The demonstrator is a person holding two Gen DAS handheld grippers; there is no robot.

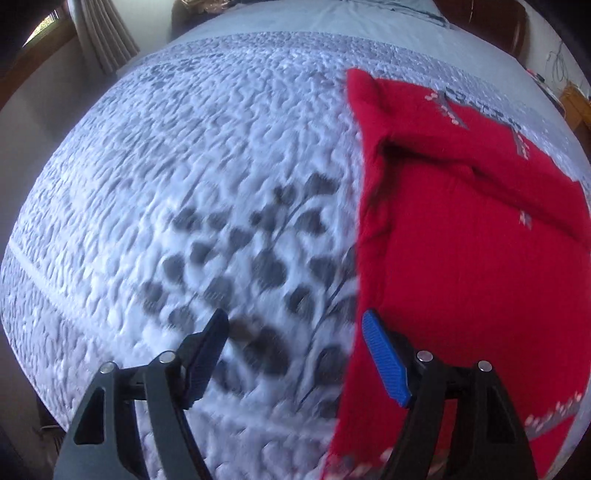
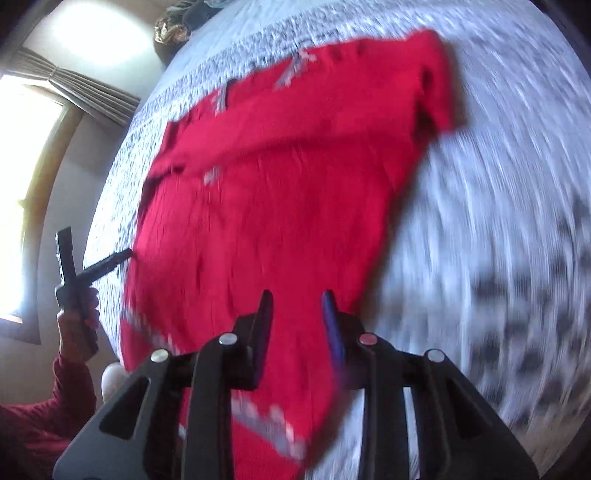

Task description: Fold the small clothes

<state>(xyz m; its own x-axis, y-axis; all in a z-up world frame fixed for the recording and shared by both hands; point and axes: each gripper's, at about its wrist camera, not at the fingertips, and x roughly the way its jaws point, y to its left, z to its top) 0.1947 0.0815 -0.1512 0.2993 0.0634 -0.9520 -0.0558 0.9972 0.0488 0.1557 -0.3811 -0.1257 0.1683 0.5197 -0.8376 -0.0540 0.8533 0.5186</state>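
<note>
a bedroom in a home: a wide bed (image 1: 207, 155) filled both views, spread with a quilted white coverlet (image 1: 155, 206) printed in grey leaf shapes. pleated curtains (image 2: 92, 98) hung beside a wood-framed window (image 2: 33, 177) that let in bright daylight against pale walls. a dark wooden headboard (image 1: 495, 18) stood at the bed's far end, and a red knitted garment (image 2: 280, 206) lay spread flat on the coverlet.

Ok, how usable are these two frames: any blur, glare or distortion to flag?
Left wrist view: fisheye bulges the bedspread, mild motion smear low down, red garment and left gripper fairly crisp. Right wrist view: heavy swirling blur across the bed, garment patterns smeared, window blown out white; only the right gripper reads sharp.
</note>
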